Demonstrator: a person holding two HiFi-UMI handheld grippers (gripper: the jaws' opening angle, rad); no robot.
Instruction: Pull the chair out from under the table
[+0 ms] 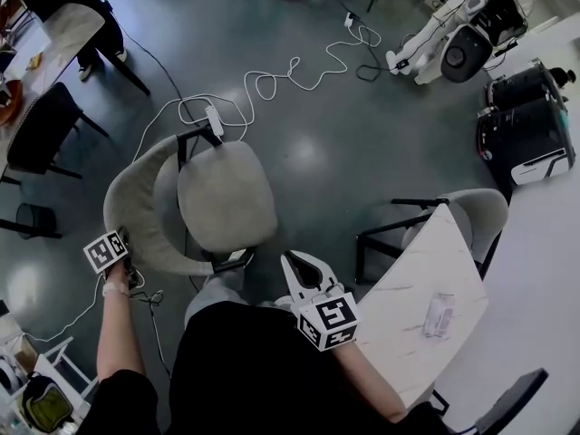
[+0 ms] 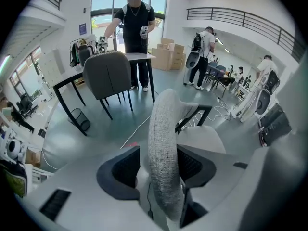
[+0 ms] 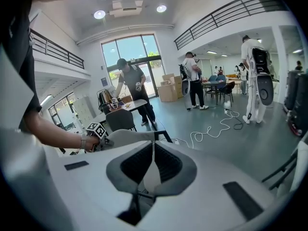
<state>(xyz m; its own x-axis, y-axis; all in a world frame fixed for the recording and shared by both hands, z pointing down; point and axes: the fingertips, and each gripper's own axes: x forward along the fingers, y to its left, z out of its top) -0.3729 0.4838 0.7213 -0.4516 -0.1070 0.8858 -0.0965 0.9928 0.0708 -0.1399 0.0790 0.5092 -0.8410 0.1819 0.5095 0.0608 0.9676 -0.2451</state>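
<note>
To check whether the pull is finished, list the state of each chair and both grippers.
grey chair: upright, out on the open floor, clear of the table.
left gripper: open, with the chair's backrest between its jaws.
right gripper: shut, empty.
second chair: tucked partly under the table.

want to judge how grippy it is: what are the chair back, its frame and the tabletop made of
Chair back: grey woven fabric, matte; a fine nubby texture shows. Frame: thin black bars, probably painted metal. Tabletop: white with faint grey veins, marble or marble-look laminate.
</note>
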